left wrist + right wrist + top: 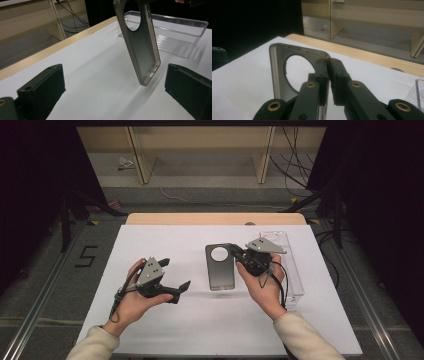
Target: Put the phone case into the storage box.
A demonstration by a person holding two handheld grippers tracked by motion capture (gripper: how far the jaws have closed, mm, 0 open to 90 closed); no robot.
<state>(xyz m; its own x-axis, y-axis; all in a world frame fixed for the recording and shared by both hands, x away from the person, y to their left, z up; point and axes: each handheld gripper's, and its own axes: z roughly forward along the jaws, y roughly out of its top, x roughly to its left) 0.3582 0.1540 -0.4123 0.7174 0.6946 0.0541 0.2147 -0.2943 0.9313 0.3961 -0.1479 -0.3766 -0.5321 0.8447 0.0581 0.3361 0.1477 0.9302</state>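
A smoky translucent phone case (220, 267) with a round camera cut-out hangs over the white table top. My right gripper (238, 255) is shut on the case's top right edge. In the right gripper view its two black jaws pinch the case wall (277, 75) near the corner, and my right gripper (328, 65) holds it upright. My left gripper (176, 278) rests in the person's left hand to the left of the case, jaws wide apart. In the left gripper view the case (140, 42) hangs tilted between and beyond the two open fingers (42, 90), clear of the table.
A clear plastic tray (289, 265) lies along the right side of the white board (165, 320), behind the right hand. The wooden table edge (215, 218) runs along the far side, with shelving legs and cables on the floor beyond.
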